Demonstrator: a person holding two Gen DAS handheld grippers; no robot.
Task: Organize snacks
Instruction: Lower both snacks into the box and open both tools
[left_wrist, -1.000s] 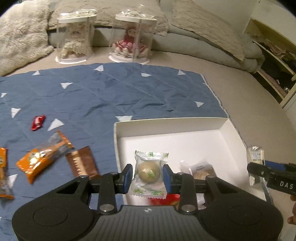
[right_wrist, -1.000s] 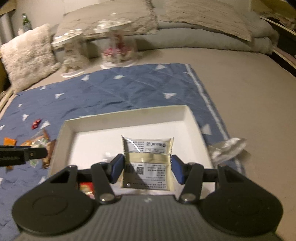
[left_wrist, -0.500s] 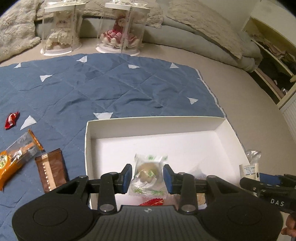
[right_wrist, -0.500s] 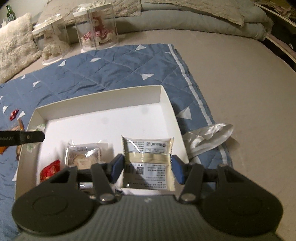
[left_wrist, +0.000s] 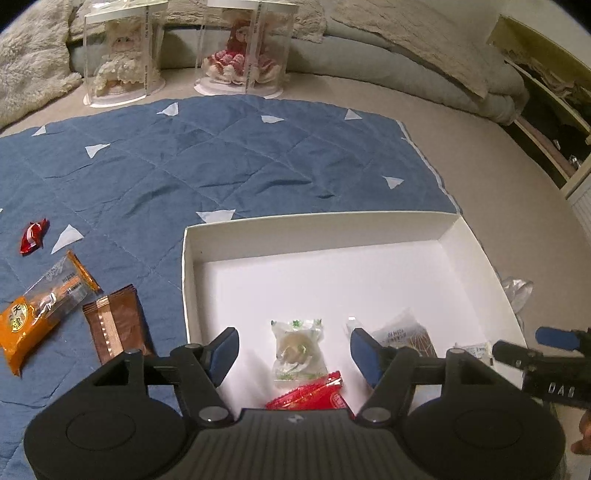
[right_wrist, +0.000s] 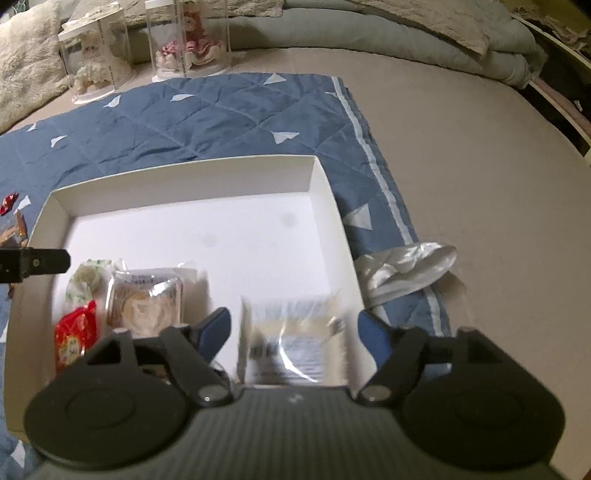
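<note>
Both just opening: left gripper (left_wrist: 293, 350) released above green-printed pastry packet (left_wrist: 298, 347), right gripper (right_wrist: 295, 332) released over clear packet (right_wrist: 295, 332) in white box (right_wrist: 184, 177).

We've got two matching black plastic handheld grippers here. On the left gripper (left_wrist: 293, 350), each finger is an angular black arm with a triangular cutout, tipped with a blue pad (left_wrist: 221, 352). Behind each finger sits a silver screw and a big round black disc, with a ribbed dark grey body between them. The right gripper (right_wrist: 293, 334) looks identical, and from the left camera we can read white lettering "DAS" behind its fingers.
</note>
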